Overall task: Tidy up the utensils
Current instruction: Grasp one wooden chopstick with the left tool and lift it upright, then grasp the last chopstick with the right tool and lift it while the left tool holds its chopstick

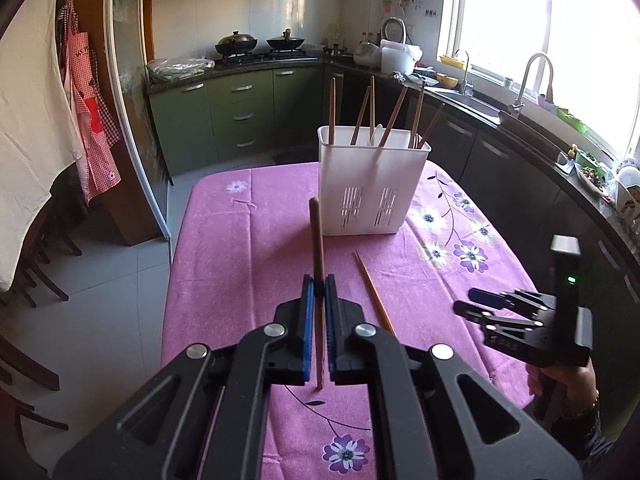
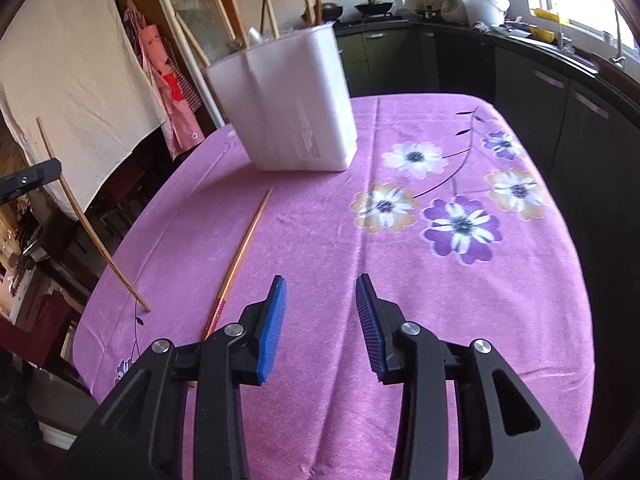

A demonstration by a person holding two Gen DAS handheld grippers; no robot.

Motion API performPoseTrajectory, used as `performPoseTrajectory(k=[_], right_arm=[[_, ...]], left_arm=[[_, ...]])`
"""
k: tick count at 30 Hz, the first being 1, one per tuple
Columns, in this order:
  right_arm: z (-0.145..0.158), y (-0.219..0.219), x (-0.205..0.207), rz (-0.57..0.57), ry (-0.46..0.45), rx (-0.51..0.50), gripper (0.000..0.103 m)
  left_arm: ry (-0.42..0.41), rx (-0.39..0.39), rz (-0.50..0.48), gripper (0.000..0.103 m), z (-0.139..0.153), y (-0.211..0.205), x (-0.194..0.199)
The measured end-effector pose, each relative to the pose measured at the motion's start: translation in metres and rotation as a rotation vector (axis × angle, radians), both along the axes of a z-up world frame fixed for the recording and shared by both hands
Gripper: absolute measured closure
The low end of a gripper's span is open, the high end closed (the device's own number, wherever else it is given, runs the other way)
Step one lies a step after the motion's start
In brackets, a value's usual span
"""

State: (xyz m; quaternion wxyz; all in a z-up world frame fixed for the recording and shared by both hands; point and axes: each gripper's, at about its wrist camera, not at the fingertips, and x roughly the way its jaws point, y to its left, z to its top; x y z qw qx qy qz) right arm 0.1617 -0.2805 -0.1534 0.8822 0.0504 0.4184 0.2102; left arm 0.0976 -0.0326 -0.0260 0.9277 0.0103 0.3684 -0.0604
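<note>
the left gripper (image 1: pixel 319 280) is pinched tight on a brown chopstick (image 1: pixel 318 248), its blue pads pressed against the shaft. the stick stands nearly upright between them, lifted above the pink flowered tablecloth (image 1: pixel 248 240), one end poking up toward the white utensil holder (image 1: pixel 370 188), the other hanging down past the pads. the right gripper (image 2: pixel 321 300) is spread with nothing between its blue pads (image 2: pixel 274 324), hovering over bare cloth; a hand (image 1: pixel 560 384) grips its handle at the right edge of the left wrist view.

just to the left of the right gripper a second, orange-brown chopstick (image 2: pixel 244 256) lies flat on the cloth, pointing toward the holder and apart from it. nothing lies between either gripper and the holder.

the holder stands on the table's far half, slotted near its base. several brown chopsticks (image 1: pixel 394 116) lean in it at different angles, with a white utensil (image 1: pixel 376 134) among them.

behind it runs a green-cabinet kitchen with woks (image 1: pixel 236 44), a sink tap (image 1: pixel 532 76) and a red checked apron (image 1: pixel 94 120).
</note>
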Motion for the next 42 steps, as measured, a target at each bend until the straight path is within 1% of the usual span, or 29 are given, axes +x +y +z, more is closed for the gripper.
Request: performPoseTrajectory(k=[4, 10, 15, 19, 21, 23, 25, 27, 28, 31, 35, 38, 42], right_arm=[[-0.004, 0.032, 0.021, 0.06, 0.032, -0.049, 0.067], [-0.009, 0.085, 0.056, 0.134, 0.074, -0.112, 0.067], [-0.016, 0.121, 0.083, 0.148, 0.102, -0.189, 0.067], [-0.025, 0.134, 0.093, 0.149, 0.138, -0.223, 0.066], [-0.025, 0.138, 0.093, 0.148, 0.125, -0.243, 0.067], [-0.026, 0.139, 0.093, 0.143, 0.112, -0.26, 0.073], [-0.026, 0.139, 0.091, 0.136, 0.097, -0.279, 0.085], [-0.027, 0.135, 0.091, 0.14, 0.095, -0.274, 0.092], [-0.028, 0.133, 0.091, 0.141, 0.096, -0.268, 0.094], [-0.028, 0.129, 0.092, 0.142, 0.095, -0.253, 0.096], [-0.014, 0.117, 0.086, 0.136, 0.06, -0.204, 0.096], [0.012, 0.103, 0.073, 0.127, -0.006, -0.15, 0.096], [0.055, 0.076, 0.046, 0.099, -0.128, -0.093, 0.096]], left_arm=[[-0.011, -0.002, -0.004, 0.098, 0.0, 0.004, -0.01], [-0.013, -0.001, -0.023, 0.098, 0.0, 0.007, -0.015], [-0.013, 0.003, -0.04, 0.098, 0.0, 0.007, -0.015], [-0.012, 0.001, -0.042, 0.098, 0.0, 0.008, -0.015], [-0.012, -0.001, -0.041, 0.098, 0.0, 0.009, -0.014], [-0.012, -0.004, -0.041, 0.097, -0.001, 0.01, -0.014], [-0.012, -0.003, -0.041, 0.097, -0.001, 0.01, -0.014], [-0.012, -0.002, -0.038, 0.097, -0.001, 0.01, -0.013], [-0.012, -0.002, -0.037, 0.097, -0.001, 0.01, -0.013], [-0.011, 0.0, -0.039, 0.097, -0.001, 0.01, -0.014], [-0.009, 0.008, -0.04, 0.097, -0.001, 0.009, -0.014], [-0.008, 0.008, -0.04, 0.097, -0.001, 0.009, -0.013], [-0.007, 0.01, -0.039, 0.097, -0.001, 0.009, -0.013]])
